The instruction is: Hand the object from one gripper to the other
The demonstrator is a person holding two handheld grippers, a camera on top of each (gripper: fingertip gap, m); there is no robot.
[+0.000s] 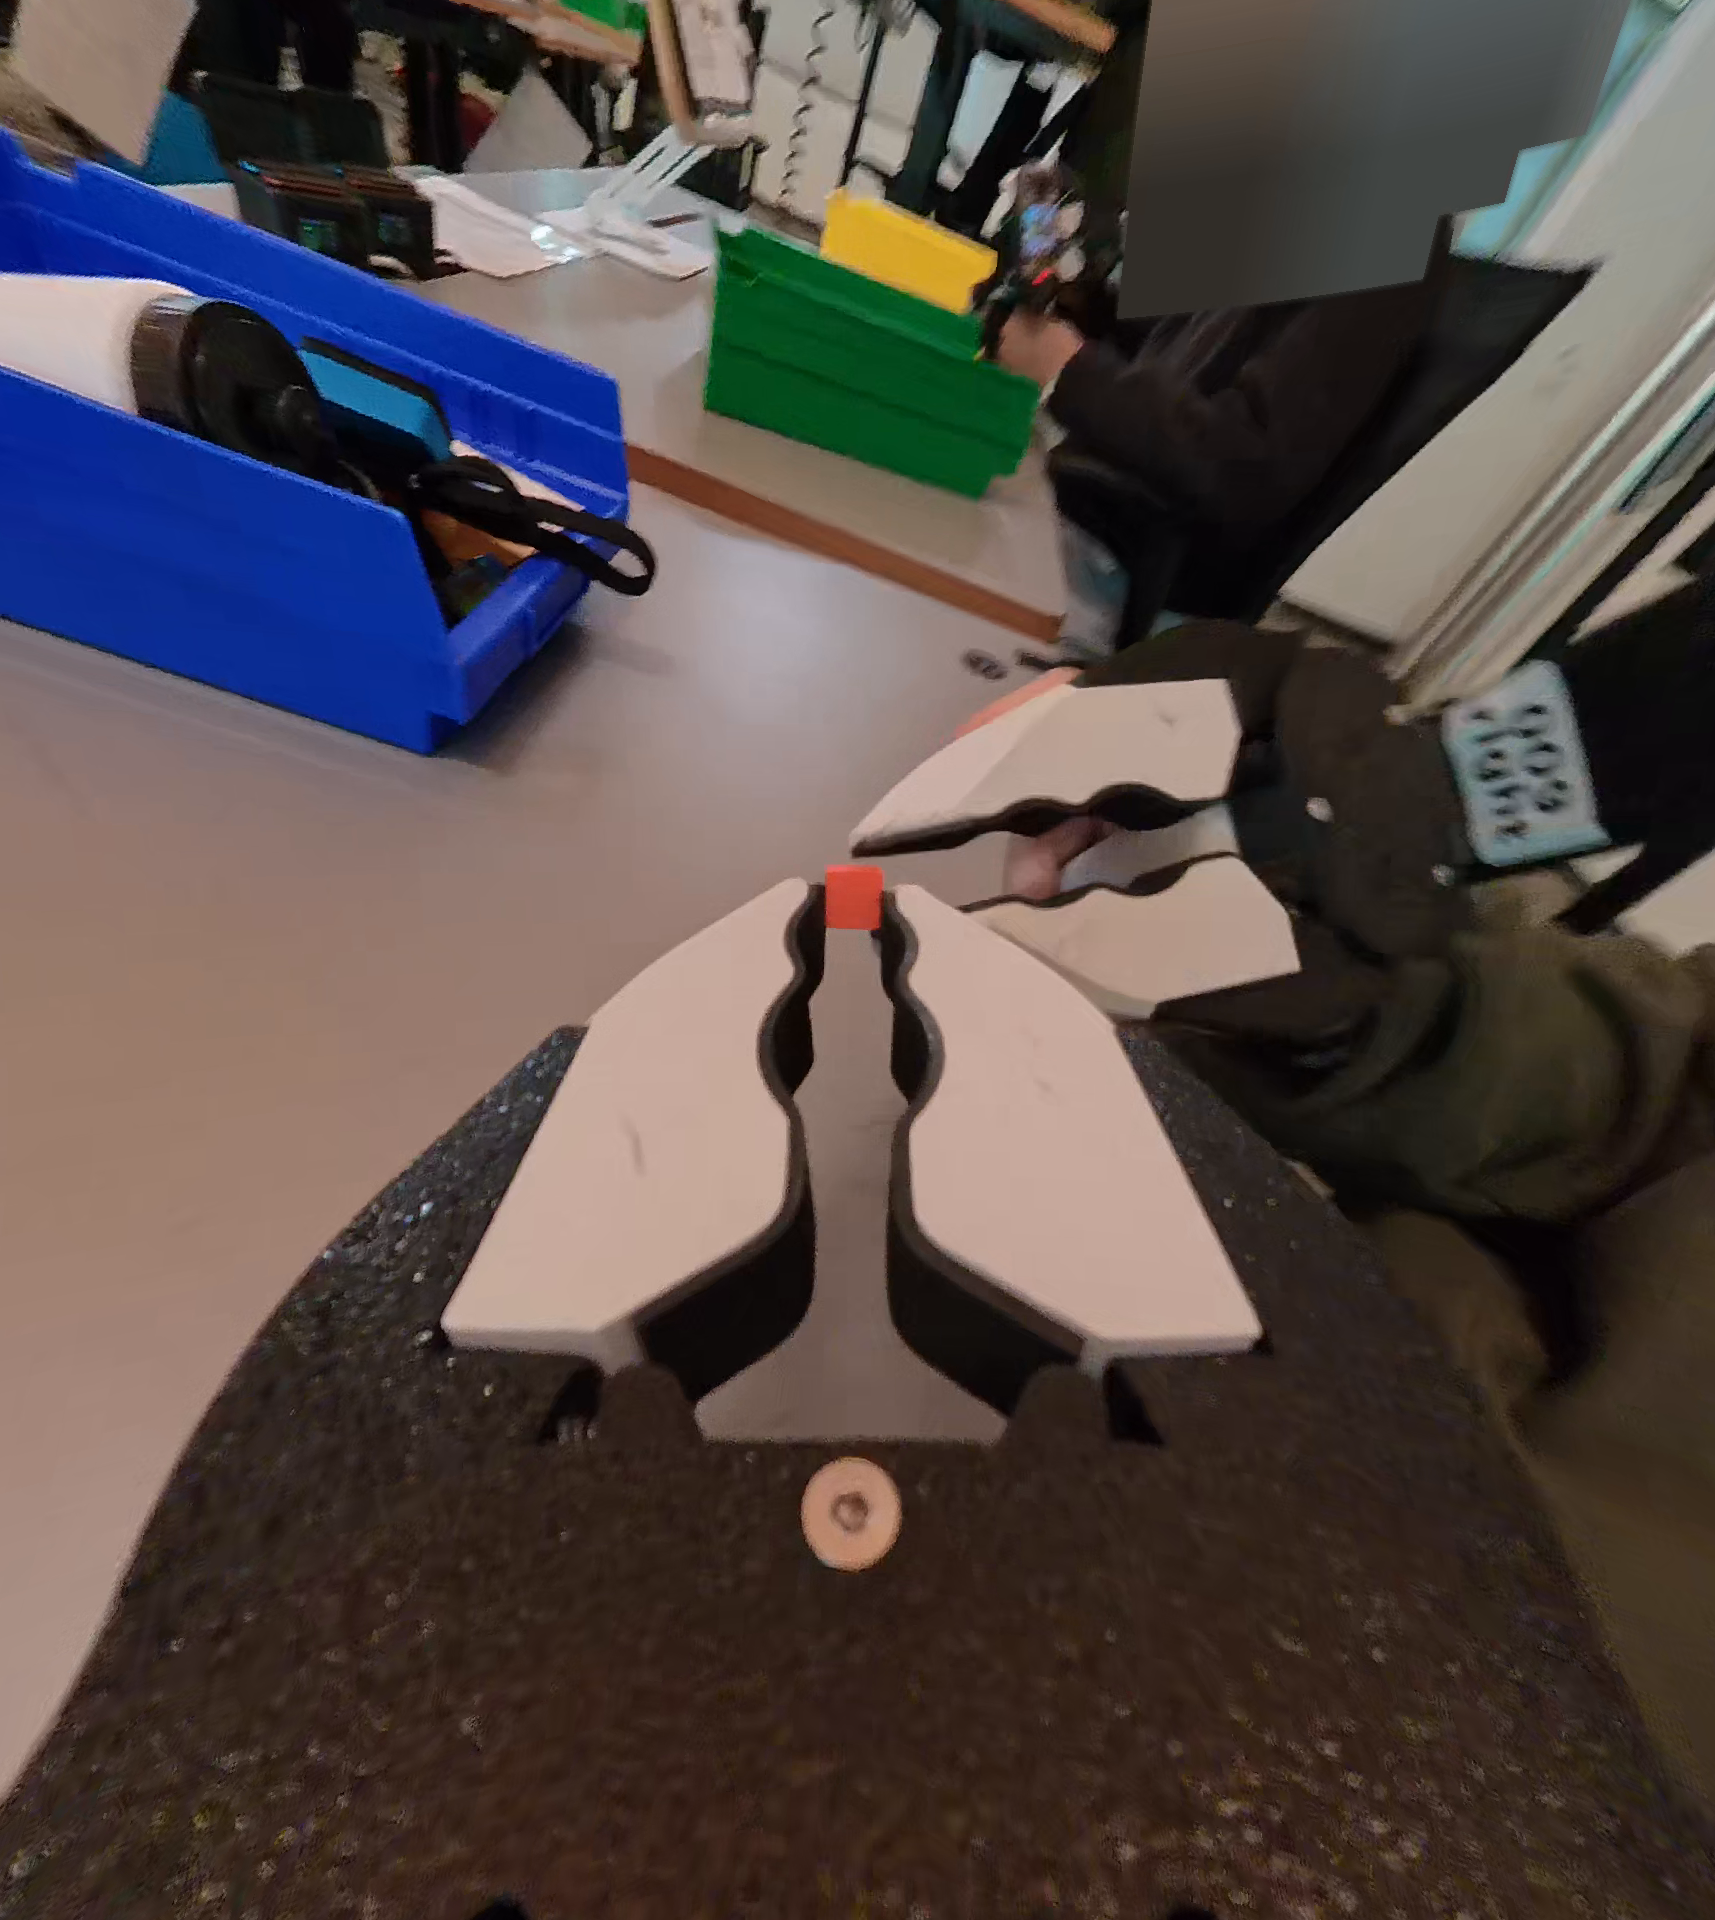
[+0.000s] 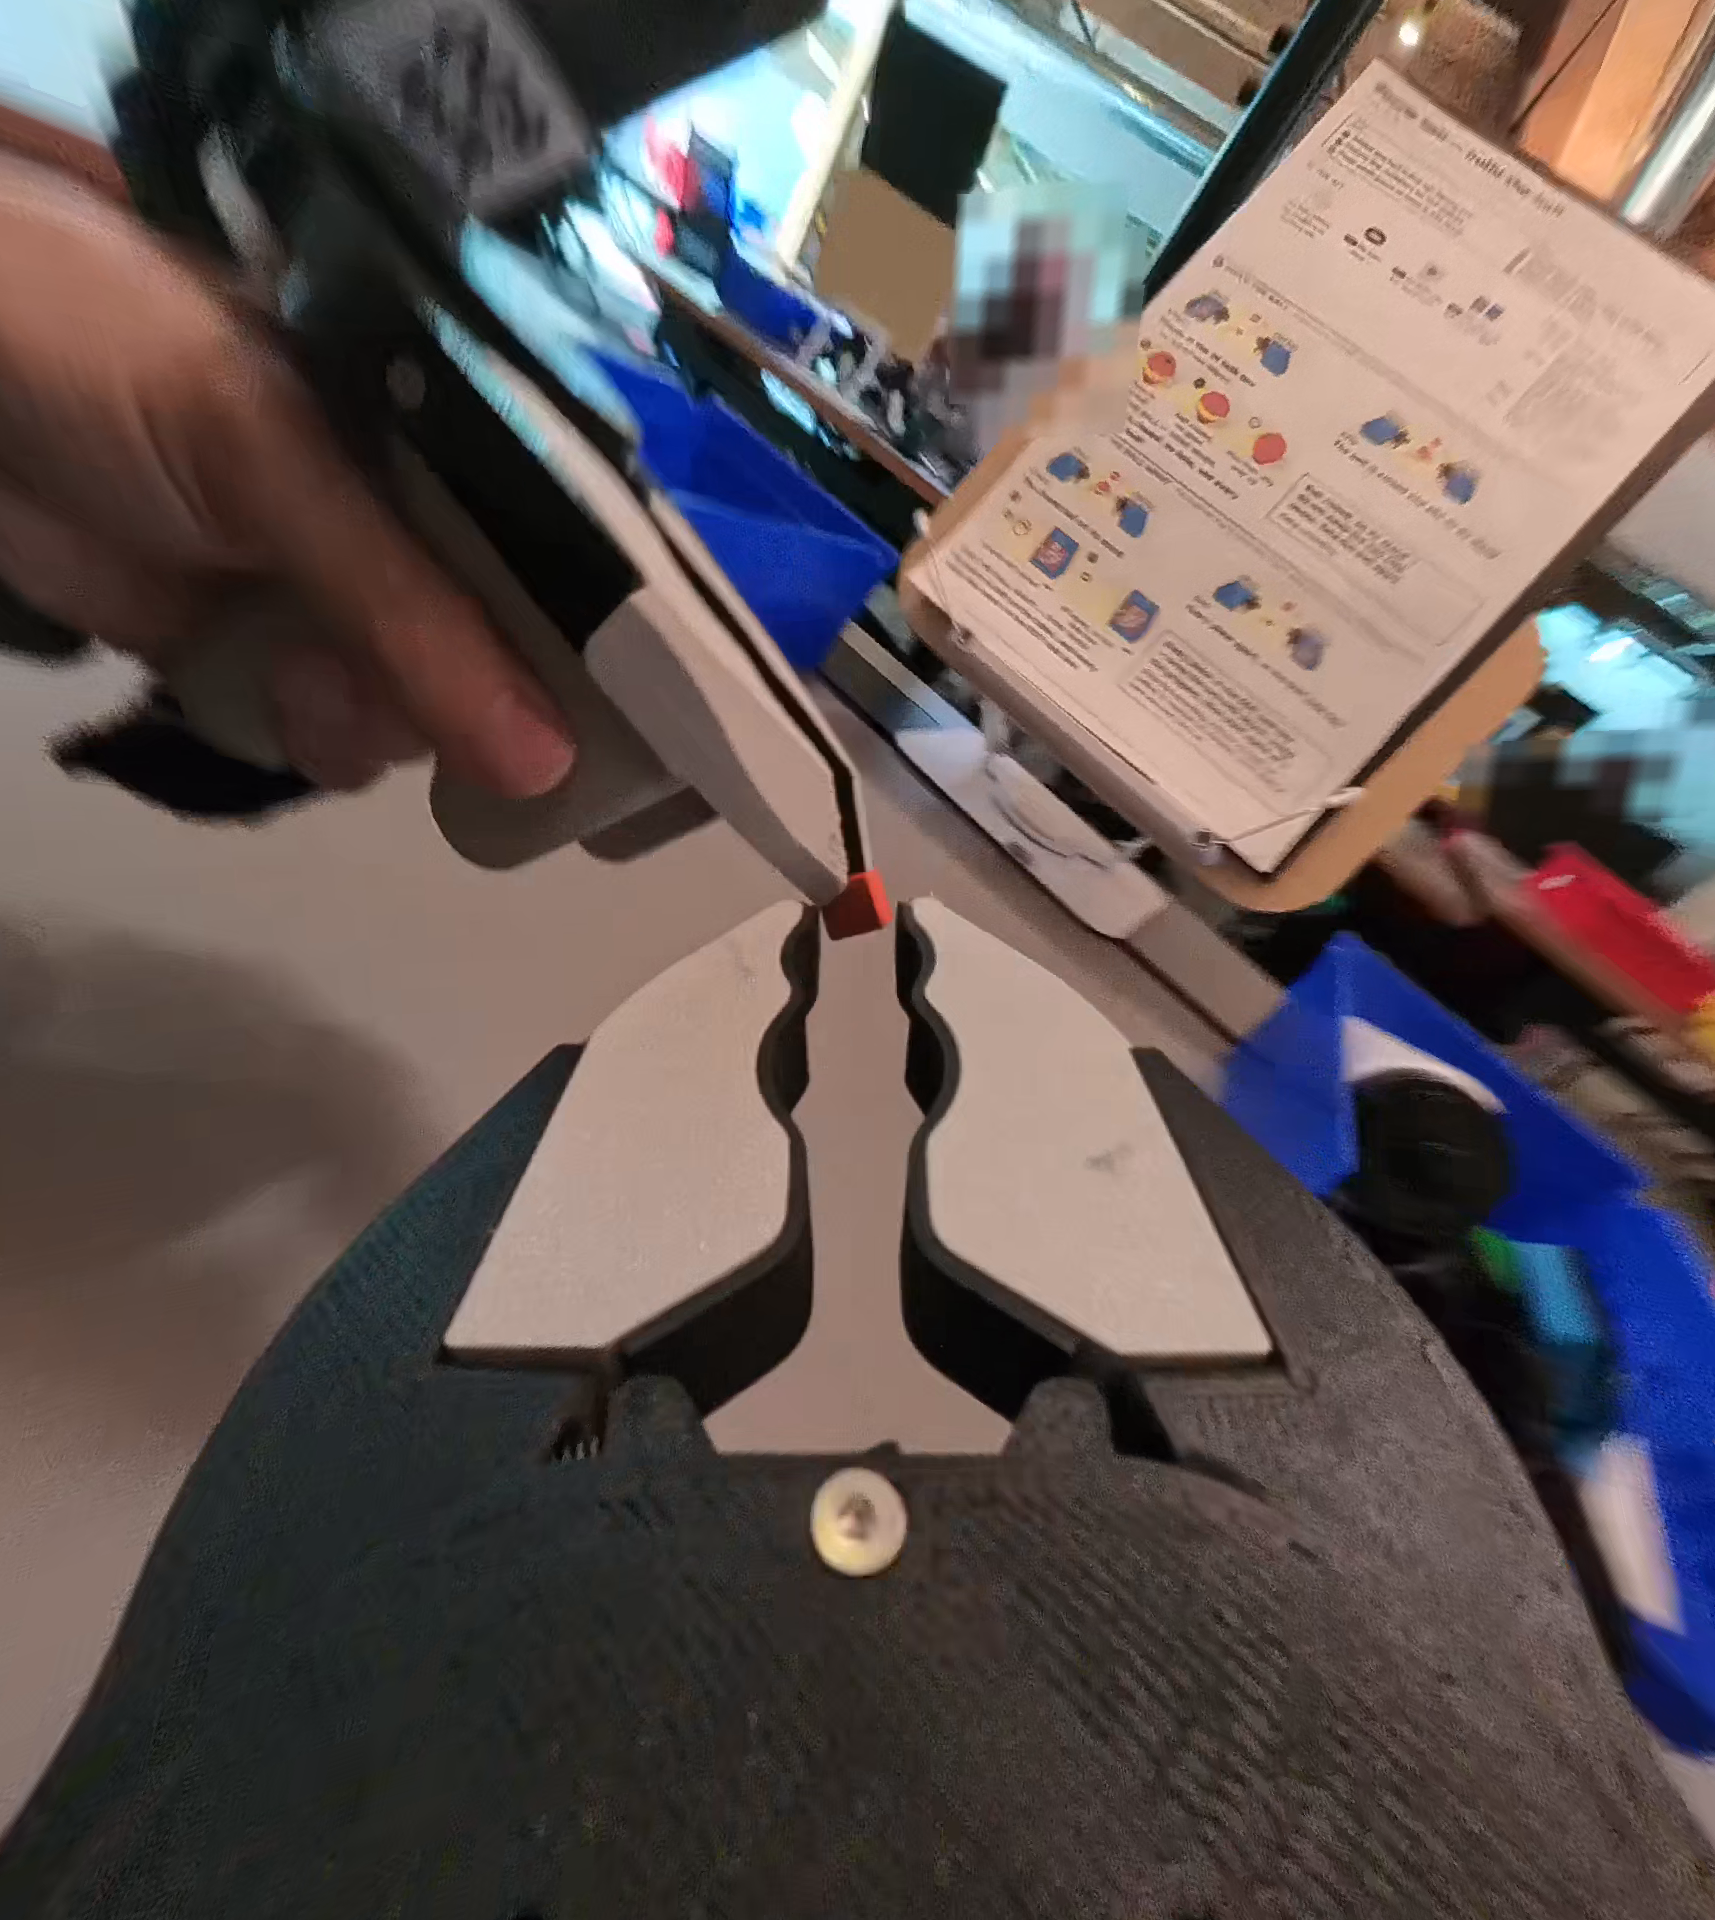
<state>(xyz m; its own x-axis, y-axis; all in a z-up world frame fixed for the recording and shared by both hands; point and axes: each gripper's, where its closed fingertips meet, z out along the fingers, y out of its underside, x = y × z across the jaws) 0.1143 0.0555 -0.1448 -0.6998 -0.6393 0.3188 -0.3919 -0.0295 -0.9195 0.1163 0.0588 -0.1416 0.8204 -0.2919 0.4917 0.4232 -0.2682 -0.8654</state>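
A small red cube [image 1: 853,899] is pinched between the fingertips of my left gripper [image 1: 853,896], held above the grey table [image 1: 261,935]. My right gripper [image 1: 920,875] comes in from the right with its jaws apart, one finger [image 1: 1061,758] above the cube and one below. In the right wrist view my right gripper [image 2: 856,920] is open, with the cube [image 2: 855,906] sitting between its tips. The left gripper [image 2: 848,883] reaches in from the upper left, shut on the cube, with a hand [image 2: 209,499] holding it.
A blue bin [image 1: 209,582] with a white roll and black straps stands at the left. A green bin [image 1: 863,395] with a yellow part stands farther back. A person in dark clothing sits at the right. A board with an instruction sheet [image 2: 1352,499] and blue bins [image 2: 1559,1299] stand beyond.
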